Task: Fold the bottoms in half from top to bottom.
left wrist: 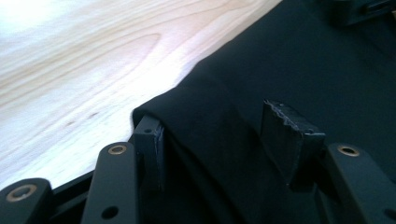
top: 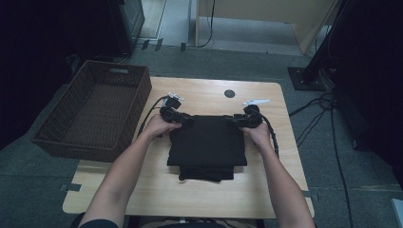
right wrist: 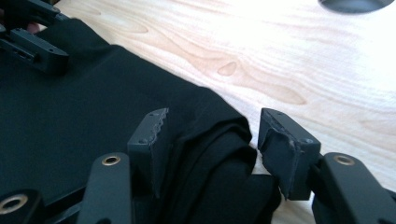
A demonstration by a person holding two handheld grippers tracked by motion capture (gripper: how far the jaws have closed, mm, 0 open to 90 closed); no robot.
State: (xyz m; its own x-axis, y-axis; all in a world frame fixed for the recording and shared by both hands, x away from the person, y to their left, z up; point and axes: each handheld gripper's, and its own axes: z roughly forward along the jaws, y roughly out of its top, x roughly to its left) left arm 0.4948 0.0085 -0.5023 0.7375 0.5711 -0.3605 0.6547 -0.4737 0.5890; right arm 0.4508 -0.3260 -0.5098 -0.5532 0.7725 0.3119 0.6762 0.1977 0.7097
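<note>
- Folded square cloth garment (top: 207, 142): plain black, no print, at the table's centre.
- Pale rectangular wooden table (top: 199, 190): light honey tone with darker wavy grain streaks and a dark grey round plug (top: 229, 93) at 12 o'clock from the garment.
- Rectangular woven wicker basket (top: 92, 111): dark brown weave, at 9 o'clock from the garment.
- Left gripper (top: 183, 117): black, with brass-coloured rivets (left wrist: 117, 149).
- Right gripper (top: 236, 121): black, with a white piece on top.
- Carpeted floor (top: 237, 64): grey-green.
</note>
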